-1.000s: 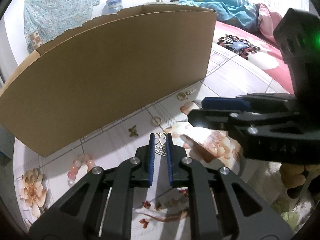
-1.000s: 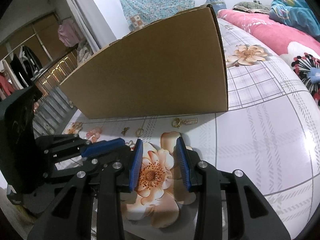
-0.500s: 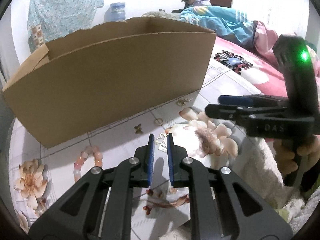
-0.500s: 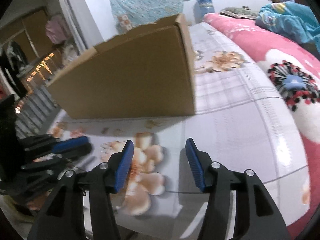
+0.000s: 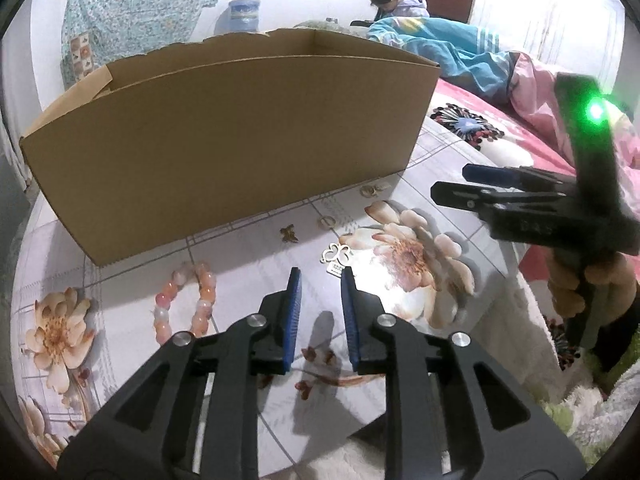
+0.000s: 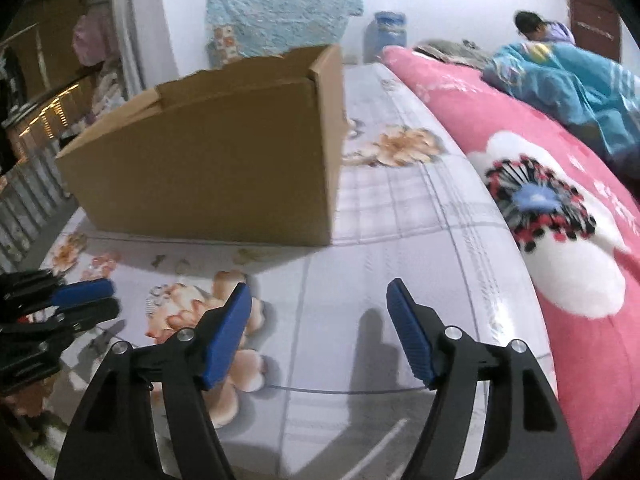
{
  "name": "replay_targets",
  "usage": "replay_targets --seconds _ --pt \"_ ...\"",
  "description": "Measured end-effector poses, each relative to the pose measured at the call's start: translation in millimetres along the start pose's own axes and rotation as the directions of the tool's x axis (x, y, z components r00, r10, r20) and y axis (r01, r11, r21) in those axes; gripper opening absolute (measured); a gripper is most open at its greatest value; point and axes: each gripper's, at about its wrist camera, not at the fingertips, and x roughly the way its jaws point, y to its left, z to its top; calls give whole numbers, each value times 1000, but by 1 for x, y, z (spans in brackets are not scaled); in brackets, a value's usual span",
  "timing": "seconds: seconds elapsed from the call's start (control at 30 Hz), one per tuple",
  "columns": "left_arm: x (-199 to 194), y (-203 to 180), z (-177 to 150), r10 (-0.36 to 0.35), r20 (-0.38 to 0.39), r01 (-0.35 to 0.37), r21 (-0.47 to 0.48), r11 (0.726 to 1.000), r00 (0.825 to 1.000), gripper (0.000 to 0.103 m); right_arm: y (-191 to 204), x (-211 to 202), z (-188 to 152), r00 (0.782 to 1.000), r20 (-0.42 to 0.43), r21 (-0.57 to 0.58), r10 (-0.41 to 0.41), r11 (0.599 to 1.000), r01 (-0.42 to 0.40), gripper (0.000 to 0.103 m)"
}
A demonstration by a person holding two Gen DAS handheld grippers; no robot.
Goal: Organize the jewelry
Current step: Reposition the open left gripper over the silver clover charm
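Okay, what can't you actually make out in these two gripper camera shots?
- Inside of the cardboard box: hidden in both views by its front wall.
- Small gold pieces at the box's foot: too small in the left wrist view, blurred in the right.
- Butterfly charm's tag: print too small to read.
- Beaded bracelet: smeared by blur in the right wrist view.

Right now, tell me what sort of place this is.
Most likely a bedroom at home: a pink floral blanket on a bed, a floral sheet under the cardboard box, and clothes hanging at the side.
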Motion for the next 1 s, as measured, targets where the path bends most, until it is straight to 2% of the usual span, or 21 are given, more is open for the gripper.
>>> replay_targets --seconds 0.1,0.43,0.8,0.93,1.0 --pt "0 -1 -4 -5 -3 5 0 1000 1000 19 -5 4 -2 1000 -15 22 -14 1000 15 71" --pt "0 -7 -11 -23 -10 23 4 1000 1000 20 9 7 -3 999 -44 -43 -12 999 10 97" --pt "1 -10 -14 -16 -10 16 4 1000 1000 20 17 8 -6 996 -74 -123 -47 992 37 97" --pt "0 -9 -12 -13 -8 13 9 1000 1000 20 13 -8 -4 1000 -3 -88 -1 996 1 97" --pt "0 -10 -10 -7 -6 7 18 1000 1000 20 11 -17 -2 998 23 -58 56 997 -55 97"
